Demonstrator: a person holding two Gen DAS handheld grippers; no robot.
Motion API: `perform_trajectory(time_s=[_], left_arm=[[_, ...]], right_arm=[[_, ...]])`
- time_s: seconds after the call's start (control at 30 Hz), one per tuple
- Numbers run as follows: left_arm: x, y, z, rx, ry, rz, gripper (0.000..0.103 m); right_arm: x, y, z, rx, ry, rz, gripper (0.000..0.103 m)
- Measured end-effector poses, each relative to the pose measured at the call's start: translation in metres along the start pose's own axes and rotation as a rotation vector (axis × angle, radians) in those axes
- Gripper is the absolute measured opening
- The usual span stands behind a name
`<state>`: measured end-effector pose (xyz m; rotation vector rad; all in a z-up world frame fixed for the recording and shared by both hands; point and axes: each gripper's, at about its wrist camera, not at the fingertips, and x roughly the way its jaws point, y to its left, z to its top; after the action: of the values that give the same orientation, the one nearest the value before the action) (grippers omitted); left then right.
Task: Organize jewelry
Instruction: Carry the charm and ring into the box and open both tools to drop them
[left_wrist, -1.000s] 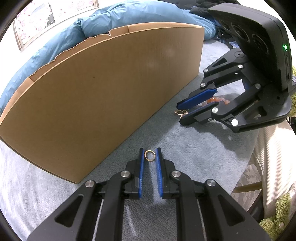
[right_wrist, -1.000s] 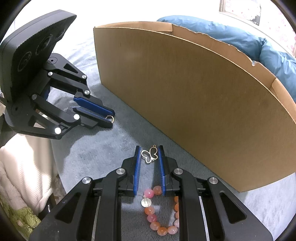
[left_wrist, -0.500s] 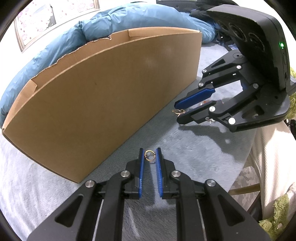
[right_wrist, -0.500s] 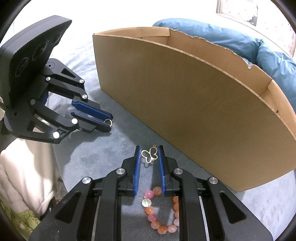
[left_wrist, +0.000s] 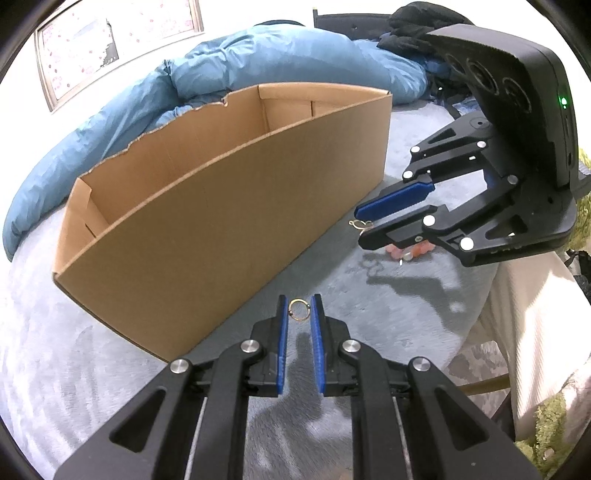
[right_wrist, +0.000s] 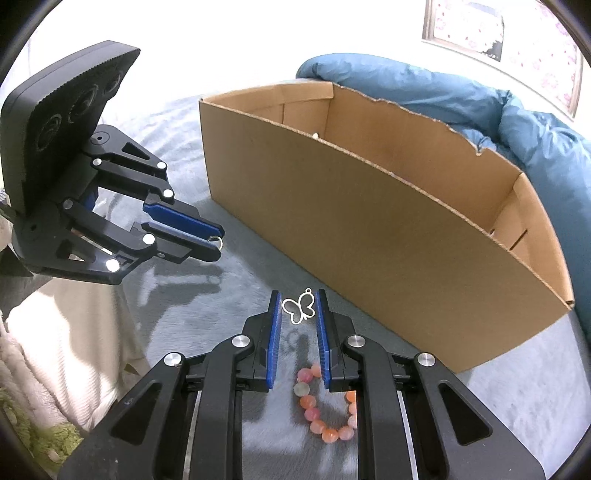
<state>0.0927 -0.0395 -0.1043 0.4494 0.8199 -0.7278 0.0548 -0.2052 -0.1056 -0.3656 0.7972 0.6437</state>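
**Two pieces gripped, bracelet on the bed**

Count: 2 tongs, 3 jewelry pieces, 1 box.

My left tongs (left_wrist: 299, 309) are closed on a ring (left_wrist: 298, 309), pinched at the very tips of the blue pads. Ring is a small gold hoop with a tiny dark bead on it. It hangs clear of the grey bed cover (left_wrist: 388, 306), just beside the box's (left_wrist: 207, 221) near wall.

My right tongs (right_wrist: 298, 307) are closed on a butterfly charm (right_wrist: 299, 310), also at the tips. Charm is a thin pale wire outline, open wings, with a small loop at the top.

Bracelet (right_wrist: 327, 410): one string of round pink-orange beads with one pale bead, lying on the bed cover under my right tongs, not held.

Box is brown cardboard, open top, far edge torn ragged, cardboard dividers inside. Something small and pale shows past the near wall; can't tell what. Blue duvet (right_wrist: 480, 99) bunched behind the box.
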Motion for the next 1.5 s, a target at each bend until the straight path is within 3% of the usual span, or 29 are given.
perform_trajectory(time_s=[0.4,0.7,0.87,1.07,1.33,1.5], left_arm=[[-0.04,-0.01,0.008,-0.008,-0.077,0.007,0.011],[-0.086,-0.001,0.044,-0.026,-0.21,0.011,0.011],[-0.087,0.007,0.063,-0.03,-0.24,0.03,0.011],[-0.058,0.024,0.085,-0.09,-0.203,0.005,0.011],[-0.008,0.05,0.107,-0.183,-0.121,-0.011,0.012],[0.021,0.058,0.111,-0.216,-0.046,-0.003,0.012]], right_arm=[[-0.045,0.007,-0.006,0.021,-0.085,-0.038,0.016],[-0.086,0.004,0.011,0.033,-0.198,-0.078,0.016],[-0.097,-0.004,0.028,0.054,-0.271,-0.097,0.016],[-0.084,-0.03,0.045,0.118,-0.283,-0.159,0.016],[-0.035,-0.072,0.054,0.265,-0.177,-0.291,0.016],[-0.017,-0.086,0.048,0.34,-0.129,-0.327,0.016]])
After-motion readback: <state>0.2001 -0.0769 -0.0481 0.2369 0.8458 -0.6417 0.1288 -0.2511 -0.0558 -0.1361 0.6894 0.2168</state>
